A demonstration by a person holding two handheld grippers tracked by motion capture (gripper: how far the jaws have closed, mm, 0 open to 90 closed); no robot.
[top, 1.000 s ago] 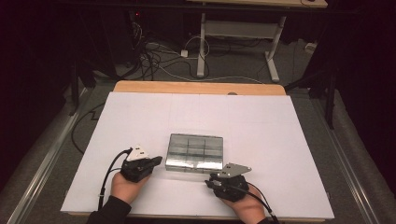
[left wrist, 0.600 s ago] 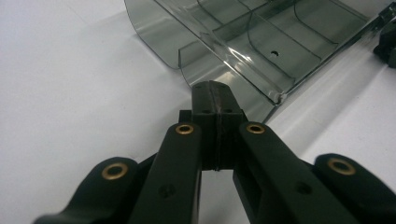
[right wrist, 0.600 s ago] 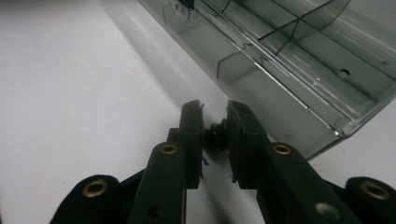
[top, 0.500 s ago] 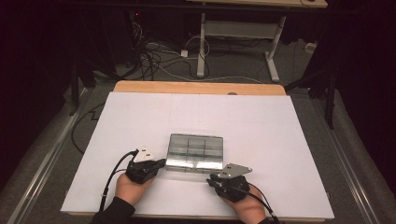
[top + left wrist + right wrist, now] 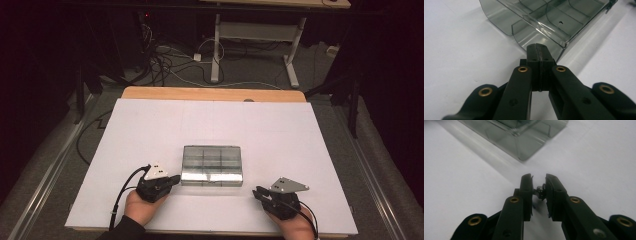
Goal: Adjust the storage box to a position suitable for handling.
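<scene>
A clear smoke-tinted compartment box (image 5: 212,165) lay on the white table (image 5: 150,125), toward its near edge and about midway between the side edges, as I worked a gripper in each hand. My left gripper (image 5: 539,53) sat just beside the box's near left corner with its jaws pressed flat together and nothing between them. My right gripper (image 5: 539,185) rested well clear of the box's near right corner, nearer the table's front edge, jaws slightly parted around a small dark metallic piece (image 5: 540,190) too small for me to identify; they appeared to be pinching it.

I judged the box light, rigid and thin-walled, its glossy plastic likely to slide on the smooth table under any sideways push. Its dividers (image 5: 541,13) looked brittle rather than forgiving. I thought the safest hold was on an outer wall (image 5: 536,37) near a corner, where the plastic is stiffest, with the other gripper steadying the opposite side.
</scene>
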